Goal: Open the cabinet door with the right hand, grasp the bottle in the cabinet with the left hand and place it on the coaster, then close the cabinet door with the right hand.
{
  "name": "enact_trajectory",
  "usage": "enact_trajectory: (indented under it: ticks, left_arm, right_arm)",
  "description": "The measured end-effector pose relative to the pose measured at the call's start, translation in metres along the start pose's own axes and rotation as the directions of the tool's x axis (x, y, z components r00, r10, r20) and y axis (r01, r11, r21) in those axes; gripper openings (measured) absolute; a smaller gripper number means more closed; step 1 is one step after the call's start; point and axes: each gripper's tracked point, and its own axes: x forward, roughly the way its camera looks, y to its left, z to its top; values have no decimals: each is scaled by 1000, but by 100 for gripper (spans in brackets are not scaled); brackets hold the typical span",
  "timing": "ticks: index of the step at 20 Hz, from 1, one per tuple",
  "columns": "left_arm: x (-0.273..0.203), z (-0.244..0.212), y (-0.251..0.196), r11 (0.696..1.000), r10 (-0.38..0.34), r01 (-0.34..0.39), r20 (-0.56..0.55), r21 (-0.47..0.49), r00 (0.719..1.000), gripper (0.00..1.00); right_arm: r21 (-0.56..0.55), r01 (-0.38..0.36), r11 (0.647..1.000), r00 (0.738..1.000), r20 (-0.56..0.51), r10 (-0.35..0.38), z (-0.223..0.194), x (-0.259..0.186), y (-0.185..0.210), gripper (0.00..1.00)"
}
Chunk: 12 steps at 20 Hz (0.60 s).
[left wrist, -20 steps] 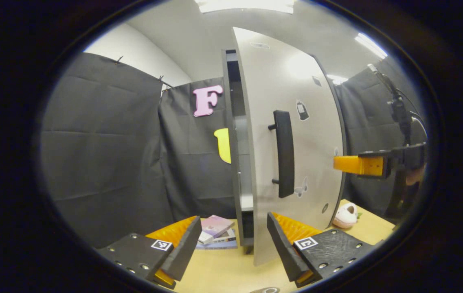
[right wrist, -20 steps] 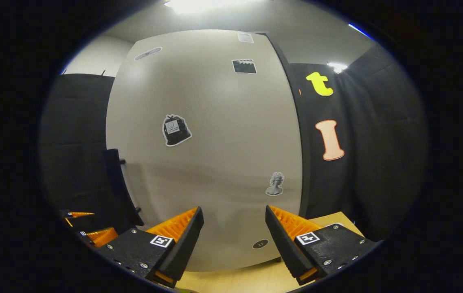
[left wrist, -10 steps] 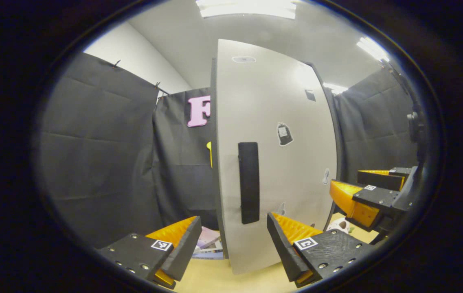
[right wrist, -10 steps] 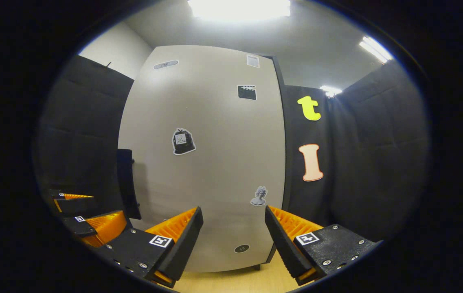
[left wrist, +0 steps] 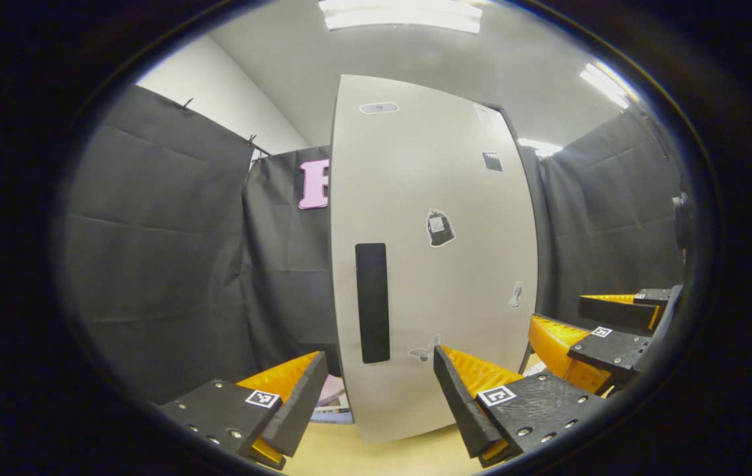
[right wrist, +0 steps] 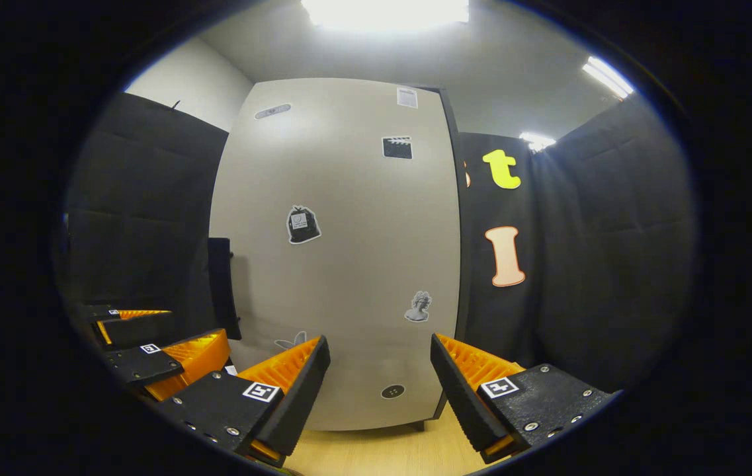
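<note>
Black cloth hung all around the booth, and a pale wooden table (left wrist: 349, 453) lay under my tools. One second before, the cabinet door (left wrist: 428, 264) stood ajar and I could see shelves behind it; now it lay flat against the cabinet, with its black handle (left wrist: 373, 303) at about 7 o'clock from the door's middle. I judged the closing step nearly finished. My left gripper (left wrist: 379, 390) was wide apart and held nothing. My right gripper (right wrist: 379, 390) was also wide apart, empty, and had backed away from the door; in the left gripper view it appeared at 4 o'clock. Where the bottle and coaster stood, I could not tell.
</note>
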Motion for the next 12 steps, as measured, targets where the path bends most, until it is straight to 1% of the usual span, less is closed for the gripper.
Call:
enact_trajectory:
  ticks: [1,2,3,4,8,9,10,11,12]
  left_arm:
    - [-2,0,0,1000,0,0,-1,-2,1000,92]
    - [-2,0,-1,1000,-1,1,-1,-4,1000,96]
    - [-3,0,-2,1000,-2,2,-2,-4,1000,96]
    - [-5,1,-3,1000,-3,3,-1,-3,1000,92]
    - [-12,5,-7,1000,-6,7,8,-8,1000,92]
    - [-14,6,-7,1000,-4,4,8,-13,1000,89]
    - [-15,7,-9,1000,-5,5,6,-18,1000,92]
    - [-17,8,-9,1000,-7,7,8,-22,1000,92]
    - [-17,9,-8,1000,-6,6,9,-20,1000,92]
  right_arm:
    - [-2,-1,1000,1000,-1,1,0,-1,-1,94]
    - [-3,0,1000,1000,0,0,1,-3,-2,94]
    - [-4,-4,1000,1000,1,4,2,-3,-2,94]
    - [-5,-3,1000,1000,2,3,2,-4,-3,94]
    - [-6,-10,1000,1000,1,10,4,-6,-6,95]
    - [-4,-12,1000,1000,-6,12,4,-8,-6,94]
    - [9,-17,1000,1000,-22,17,2,-9,-5,94]
    - [15,-17,1000,999,-27,17,3,-10,-6,90]
    - [15,-8,1000,1000,-22,8,6,-10,-10,95]
